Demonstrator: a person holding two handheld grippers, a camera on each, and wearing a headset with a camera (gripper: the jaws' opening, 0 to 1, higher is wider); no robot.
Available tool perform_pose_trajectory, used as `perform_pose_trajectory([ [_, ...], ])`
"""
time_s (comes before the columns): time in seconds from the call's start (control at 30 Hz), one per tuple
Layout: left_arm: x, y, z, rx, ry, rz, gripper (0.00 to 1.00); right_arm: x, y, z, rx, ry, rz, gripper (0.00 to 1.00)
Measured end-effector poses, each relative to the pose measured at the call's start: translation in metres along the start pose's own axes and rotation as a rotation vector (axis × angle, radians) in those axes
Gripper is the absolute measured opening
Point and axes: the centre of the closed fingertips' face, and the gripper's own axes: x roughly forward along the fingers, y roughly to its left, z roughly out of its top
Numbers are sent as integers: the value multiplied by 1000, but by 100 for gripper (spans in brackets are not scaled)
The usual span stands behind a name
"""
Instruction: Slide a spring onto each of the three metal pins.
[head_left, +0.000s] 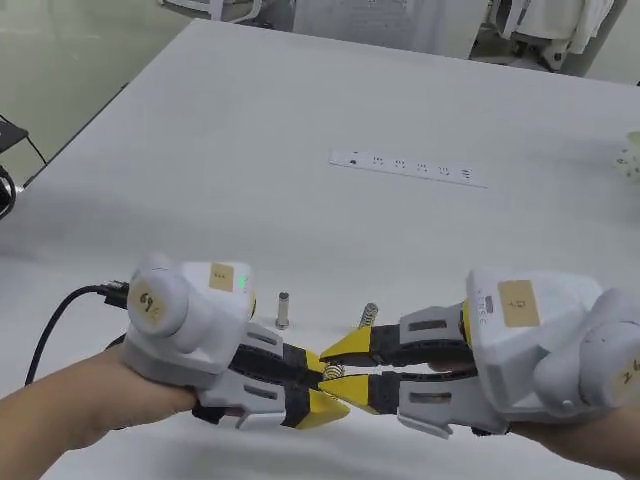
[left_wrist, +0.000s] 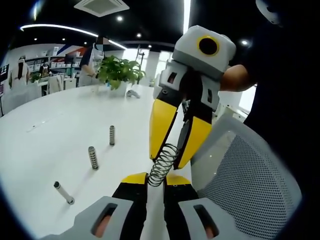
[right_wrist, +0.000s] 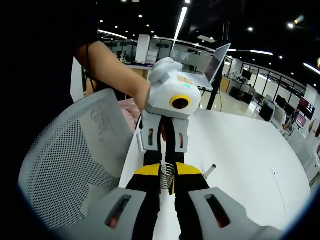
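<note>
The grippers met tip to tip above the worktop (head_left: 300, 150), just on the person's side of the bare pin (head_left: 283, 310). This looked like a way to pass or re-seat the last spring (left_wrist: 162, 165) before aiming it at that pin. The left gripper (left_wrist: 156, 179) was closed on one end of the spring. The right gripper (right_wrist: 167, 171) had its jaws narrowed around the other end, touching the coils; whether it truly clamped could not be told. In line with the bare pin, the nearer sprung pin (left_wrist: 93, 157) and the farther sprung pin (left_wrist: 112, 135) already carried springs.

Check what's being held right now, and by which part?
Coiled metal spring: the left hand-held gripper pinches one end; the right hand-held gripper has its jaws around the other end, grip unclear.
</note>
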Motion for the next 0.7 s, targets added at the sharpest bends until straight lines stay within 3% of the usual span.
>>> perform_pose_trajectory([
  [0.23,0,-1,1,-1,10,9,4,-2,-1,-1,-15,24,8,6],
  [0.4,-1,-1,9,-4,-20,15,7,-1,0,-2,-47,48,13,6],
  [0.7,-8,7,5,-5,-16,59,16,-2,-4,-2,-54,56,0,7],
])
